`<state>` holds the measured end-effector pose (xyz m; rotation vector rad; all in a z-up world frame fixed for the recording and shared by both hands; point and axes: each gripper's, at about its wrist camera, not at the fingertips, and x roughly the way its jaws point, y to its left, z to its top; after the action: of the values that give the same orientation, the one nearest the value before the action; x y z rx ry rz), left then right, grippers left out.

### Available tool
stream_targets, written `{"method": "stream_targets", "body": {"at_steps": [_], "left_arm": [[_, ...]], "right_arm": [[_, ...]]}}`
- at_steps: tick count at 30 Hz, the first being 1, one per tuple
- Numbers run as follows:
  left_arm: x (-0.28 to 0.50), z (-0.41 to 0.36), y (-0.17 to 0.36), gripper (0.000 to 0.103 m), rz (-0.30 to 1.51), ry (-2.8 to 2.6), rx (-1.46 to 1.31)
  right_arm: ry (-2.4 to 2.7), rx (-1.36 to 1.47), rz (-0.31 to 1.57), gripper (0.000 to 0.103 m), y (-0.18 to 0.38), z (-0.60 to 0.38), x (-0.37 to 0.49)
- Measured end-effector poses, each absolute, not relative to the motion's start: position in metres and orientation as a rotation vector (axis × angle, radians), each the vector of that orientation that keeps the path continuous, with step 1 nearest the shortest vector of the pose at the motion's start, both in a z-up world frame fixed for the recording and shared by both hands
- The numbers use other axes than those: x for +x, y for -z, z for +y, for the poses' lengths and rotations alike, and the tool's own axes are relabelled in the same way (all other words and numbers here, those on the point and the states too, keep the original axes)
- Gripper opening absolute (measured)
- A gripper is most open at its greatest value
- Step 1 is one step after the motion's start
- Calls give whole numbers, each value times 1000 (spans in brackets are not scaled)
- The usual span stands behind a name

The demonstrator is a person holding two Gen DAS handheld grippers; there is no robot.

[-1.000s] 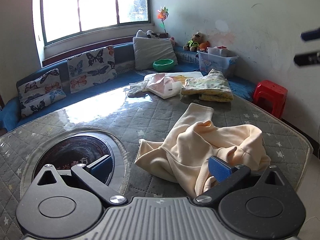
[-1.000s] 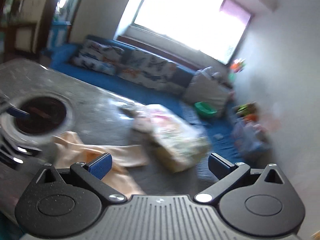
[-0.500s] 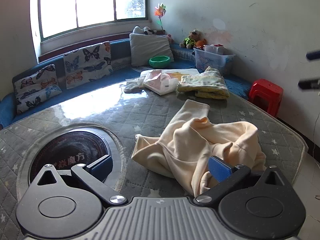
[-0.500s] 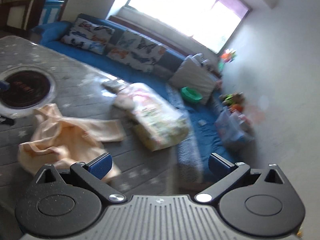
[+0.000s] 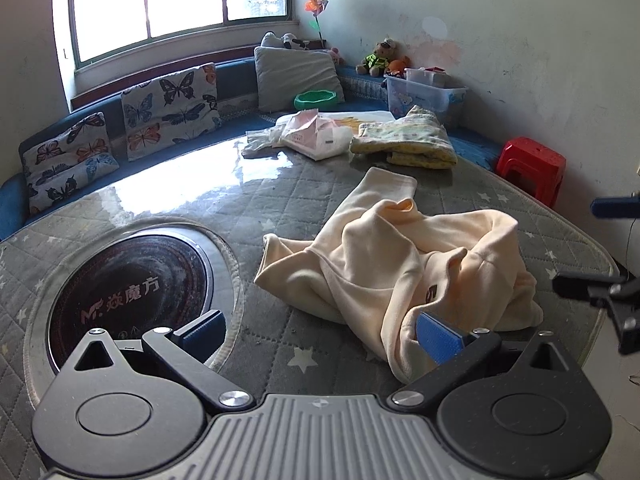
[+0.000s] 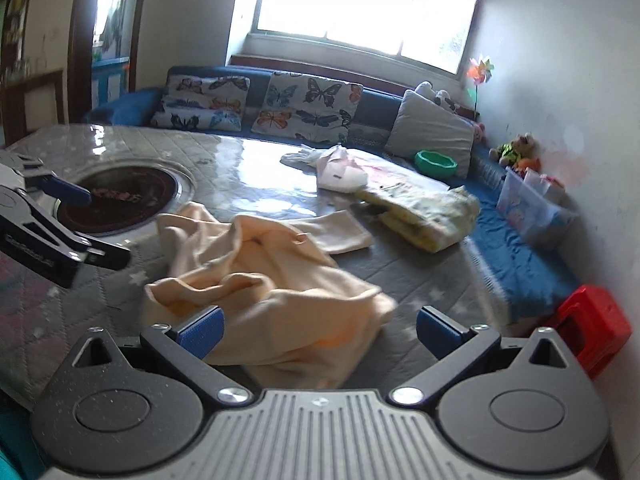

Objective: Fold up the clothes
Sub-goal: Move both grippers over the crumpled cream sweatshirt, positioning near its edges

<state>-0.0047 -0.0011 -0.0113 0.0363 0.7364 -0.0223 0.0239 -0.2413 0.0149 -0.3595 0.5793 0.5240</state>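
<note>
A crumpled cream sweatshirt lies unfolded on the grey quilted table, one sleeve stretched toward the far side. My left gripper is open just short of the garment's near edge, its right fingertip beside the cloth, nothing held. The right gripper shows at the right edge, open. In the right wrist view the sweatshirt lies directly ahead of my open right gripper, whose fingers hover over its near hem. The left gripper appears open at the left of that view.
A round black cooktop is set into the table at the left. Folded yellow-green cloth and a pink-white garment lie at the far side. A red stool, plastic box and blue bench with cushions surround the table.
The right gripper has swung round from the bench side to face the table and dropped close to the sweatshirt. The left gripper drifted slightly and stays open. The sweatshirt has not moved.
</note>
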Motion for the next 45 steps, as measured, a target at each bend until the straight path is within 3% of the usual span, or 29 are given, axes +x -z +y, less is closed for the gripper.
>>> {"method": "stream_targets", "body": {"at_steps": [19, 45], "left_arm": [[-10, 2, 31, 103, 814, 46, 15], [11, -2, 52, 103, 895, 70, -17]], "right_arm": [[-473, -192, 656, 103, 43, -207, -22], [-414, -157, 776, 103, 68, -191, -9]]}}
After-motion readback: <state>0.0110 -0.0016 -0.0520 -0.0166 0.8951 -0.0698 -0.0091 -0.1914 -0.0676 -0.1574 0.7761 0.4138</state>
